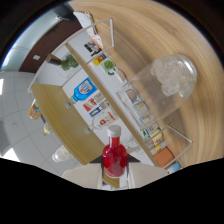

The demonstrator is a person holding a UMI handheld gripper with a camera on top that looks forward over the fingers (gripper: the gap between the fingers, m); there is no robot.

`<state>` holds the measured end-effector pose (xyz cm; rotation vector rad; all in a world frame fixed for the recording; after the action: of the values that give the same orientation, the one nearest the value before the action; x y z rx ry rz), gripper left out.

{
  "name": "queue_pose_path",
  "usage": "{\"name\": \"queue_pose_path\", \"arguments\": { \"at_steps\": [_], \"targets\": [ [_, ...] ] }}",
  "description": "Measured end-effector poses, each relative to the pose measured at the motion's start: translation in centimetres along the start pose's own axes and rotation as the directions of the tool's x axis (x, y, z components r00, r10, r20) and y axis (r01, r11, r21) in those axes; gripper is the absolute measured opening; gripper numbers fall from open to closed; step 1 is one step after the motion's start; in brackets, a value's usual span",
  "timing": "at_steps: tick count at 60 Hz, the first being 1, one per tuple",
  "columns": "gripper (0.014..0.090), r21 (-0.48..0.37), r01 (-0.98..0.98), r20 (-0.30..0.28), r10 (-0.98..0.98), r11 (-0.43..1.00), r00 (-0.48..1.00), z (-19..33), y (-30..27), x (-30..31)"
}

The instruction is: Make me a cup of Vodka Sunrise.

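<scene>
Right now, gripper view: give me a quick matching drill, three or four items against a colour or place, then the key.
Things:
1. bottle
2. bottle cap
3. clear glass
4. blue-labelled pack

Descriptions:
A. white
B. holds ice, lies against the wooden surface
C. filled with red liquid, between the gripper fingers
D. among the items in the white shelf rack

Pairs: 1-C, 2-A, 3-B, 4-D
</scene>
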<state>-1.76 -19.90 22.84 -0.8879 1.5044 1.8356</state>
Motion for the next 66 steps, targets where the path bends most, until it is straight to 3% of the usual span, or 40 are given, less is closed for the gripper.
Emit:
{"name": "queue_pose_path", "arguments": {
  "at_steps": [6, 10, 18, 26, 33, 49, 66],
  "targets": [
    [0.0338, -0.01, 0.234, -0.051, -0.234, 0.972, 0.971, -0.2, 1.2, 0.0],
    [0.0341, -0.047, 0.485, -0.093, -0.487, 0.873, 0.868, -0.5, 2.5, -0.5],
    [0.0342, -0.12, 0.916, -0.124, -0.921, 0.383, 0.368, -0.2, 5.7, -0.8],
    [0.0342, -0.168, 0.985, -0.109, -0.992, -0.048, -0.066, 0.5, 7.9, 1.2],
    [0.0341, -0.25, 0.923, -0.092, -0.942, -0.291, -0.322, 0.7, 7.9, 6.9],
    [0.034, -0.524, 0.772, -0.082, -0.881, -0.359, -0.466, 0.2, 3.2, 20.8],
    [0.034, -0.656, 0.667, -0.046, -0.864, -0.353, -0.502, -0.7, 1.3, 27.0]
  ]
}}
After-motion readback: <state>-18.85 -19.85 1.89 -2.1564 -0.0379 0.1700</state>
